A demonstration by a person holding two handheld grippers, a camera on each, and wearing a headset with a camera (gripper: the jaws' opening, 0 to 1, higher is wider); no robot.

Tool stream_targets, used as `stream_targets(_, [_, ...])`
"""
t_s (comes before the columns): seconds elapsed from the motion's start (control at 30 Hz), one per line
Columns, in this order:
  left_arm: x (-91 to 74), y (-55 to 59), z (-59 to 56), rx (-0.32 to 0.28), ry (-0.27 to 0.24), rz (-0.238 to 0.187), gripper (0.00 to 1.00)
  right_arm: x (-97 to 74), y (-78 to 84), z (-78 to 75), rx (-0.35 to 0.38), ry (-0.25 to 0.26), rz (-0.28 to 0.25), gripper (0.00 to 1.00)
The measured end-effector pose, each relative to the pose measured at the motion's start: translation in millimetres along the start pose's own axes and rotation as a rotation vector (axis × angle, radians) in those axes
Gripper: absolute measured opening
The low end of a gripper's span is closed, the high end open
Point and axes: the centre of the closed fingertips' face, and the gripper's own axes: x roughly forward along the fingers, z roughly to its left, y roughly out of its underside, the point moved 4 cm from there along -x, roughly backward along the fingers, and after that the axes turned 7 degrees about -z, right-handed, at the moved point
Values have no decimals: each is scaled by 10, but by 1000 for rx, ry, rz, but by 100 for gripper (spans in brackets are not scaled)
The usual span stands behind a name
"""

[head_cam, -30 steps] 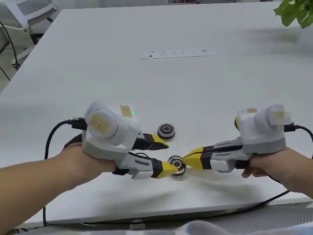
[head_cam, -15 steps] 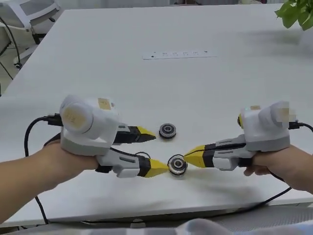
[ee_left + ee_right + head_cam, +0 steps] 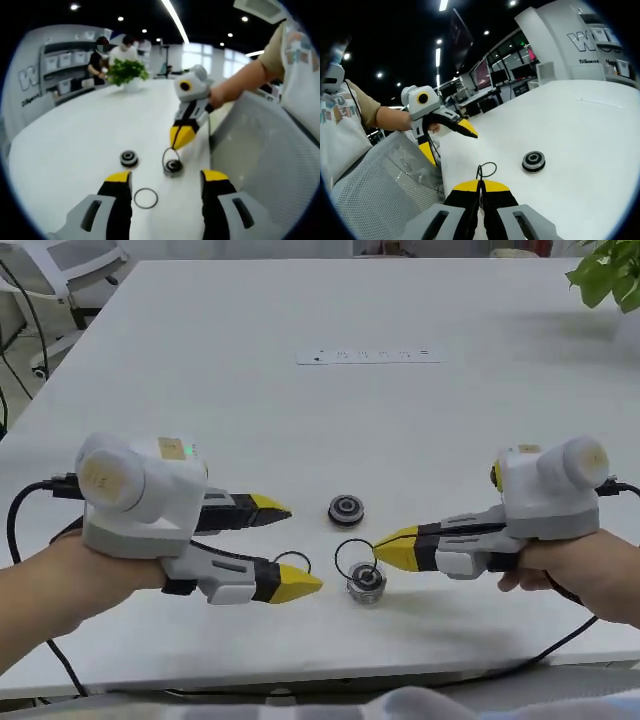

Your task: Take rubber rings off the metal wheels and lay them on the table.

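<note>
My right gripper (image 3: 380, 548) is shut on a thin black rubber ring (image 3: 338, 556), which hangs from its yellow tips just above a bare metal wheel (image 3: 366, 581) near the table's front edge. The right gripper view shows the same ring (image 3: 487, 170) looped past the closed jaws. A second wheel (image 3: 345, 508), black-rimmed, lies a little farther back. My left gripper (image 3: 290, 546) is open to the left of the wheels, and a loose ring (image 3: 292, 563) lies flat on the table between its jaws. In the left gripper view that loose ring (image 3: 145, 198) sits just ahead of the jaws.
The white table (image 3: 300, 400) stretches far back, with a flush socket strip (image 3: 365, 356) at its middle. A green plant (image 3: 610, 270) stands at the far right corner. An office chair (image 3: 50, 280) is beyond the left edge. Cables trail from both grippers.
My left gripper has drawn back to the left, away from the near wheel. The right gripper has pulled a ring up off that wheel and holds it.
</note>
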Motion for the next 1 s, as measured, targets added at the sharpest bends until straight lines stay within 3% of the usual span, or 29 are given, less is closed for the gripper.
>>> stream_targets(0.4, [-201, 51, 72, -24, -48, -18, 59, 262, -189, 43, -28, -43, 12, 0])
stream_targets(0.67, [-363, 124, 136, -46, -92, -24, 59, 503, -164, 60, -26, -74, 49, 0])
stream_targets(1.0, [-447, 161, 175, -62, -118, -31, 59, 672, -86, -7, -15, -85, 89, 0])
